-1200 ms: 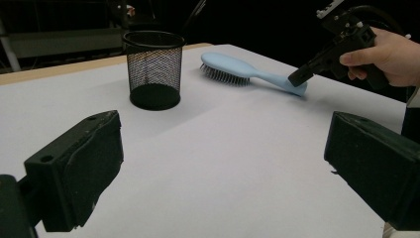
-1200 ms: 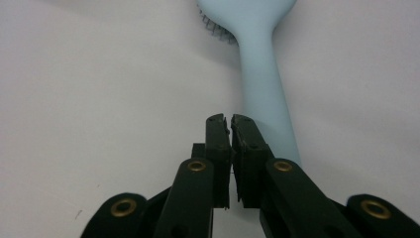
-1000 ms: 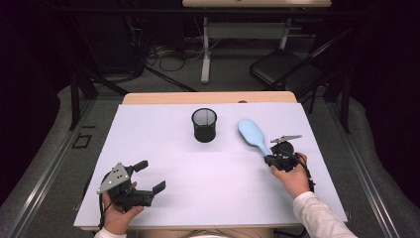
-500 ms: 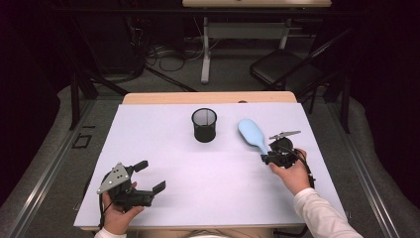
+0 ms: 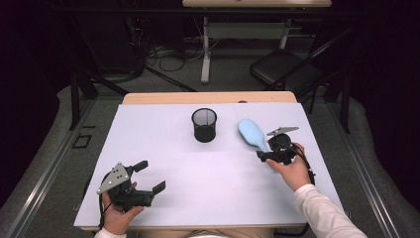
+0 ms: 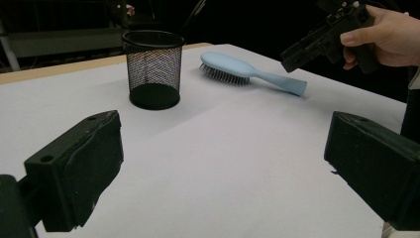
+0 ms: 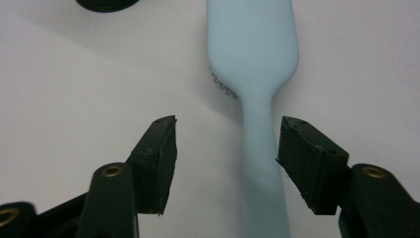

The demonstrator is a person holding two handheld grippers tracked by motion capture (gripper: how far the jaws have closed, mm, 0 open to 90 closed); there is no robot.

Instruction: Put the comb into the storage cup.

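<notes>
A light blue hairbrush [image 5: 249,132] [image 6: 233,67] [image 7: 252,49] lies bristles down on the white table [image 5: 168,148], right of a black mesh cup [image 5: 204,125] [image 6: 153,69]. My right gripper [image 5: 263,156] [image 7: 229,125] hangs over the brush's handle. Its jaws have just been opening and now stand apart, with the handle between them, nearer the right-hand jaw, and neither pad presses on it. My left gripper [image 5: 151,176] [image 6: 223,134] rests at the near left, wide open with nothing in it. The right gripper [image 6: 317,42] and its hand also appear in the left gripper view.
The table's wooden far edge [image 5: 208,97] runs behind the cup. Past it on the dark floor stand a black chair [image 5: 285,74] and another table's legs [image 5: 205,54]. Bare white surface lies between the two grippers.
The right gripper's jaws have spread apart over the brush handle. The brush, the cup and the left gripper stay where they were.
</notes>
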